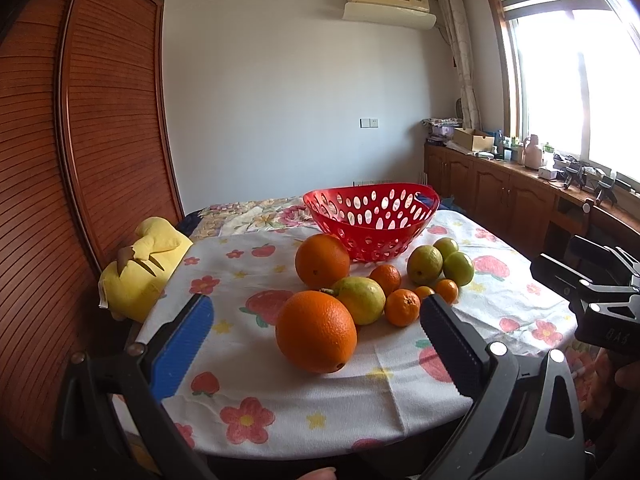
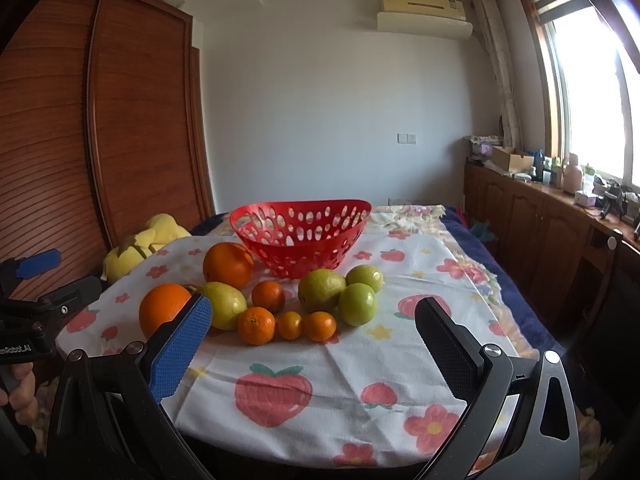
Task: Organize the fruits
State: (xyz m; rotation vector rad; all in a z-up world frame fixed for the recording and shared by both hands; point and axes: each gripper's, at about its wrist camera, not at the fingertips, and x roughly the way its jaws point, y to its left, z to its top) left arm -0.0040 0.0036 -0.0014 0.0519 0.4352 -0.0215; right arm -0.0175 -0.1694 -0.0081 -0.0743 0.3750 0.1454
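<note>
A red perforated basket [image 1: 372, 220] [image 2: 300, 232] stands empty at the back of the floral cloth. In front of it lie two big oranges [image 1: 316, 331] [image 2: 228, 264], a yellow-green lemon [image 1: 362, 299] [image 2: 224, 305], several small mandarins [image 1: 402, 307] [image 2: 256, 325] and three green limes [image 1: 425, 264] [image 2: 357, 304]. My left gripper [image 1: 316, 320] is open, its fingers either side of the nearest orange and short of it. My right gripper [image 2: 312, 320] is open too, near the cloth's front, short of the mandarins.
A yellow plush toy [image 1: 140, 272] [image 2: 136, 248] lies at the table's left edge beside a wooden wardrobe [image 1: 100, 120]. Low cabinets [image 2: 540, 220] with clutter run under the window on the right. A hand [image 2: 20, 392] holds the other gripper at the left.
</note>
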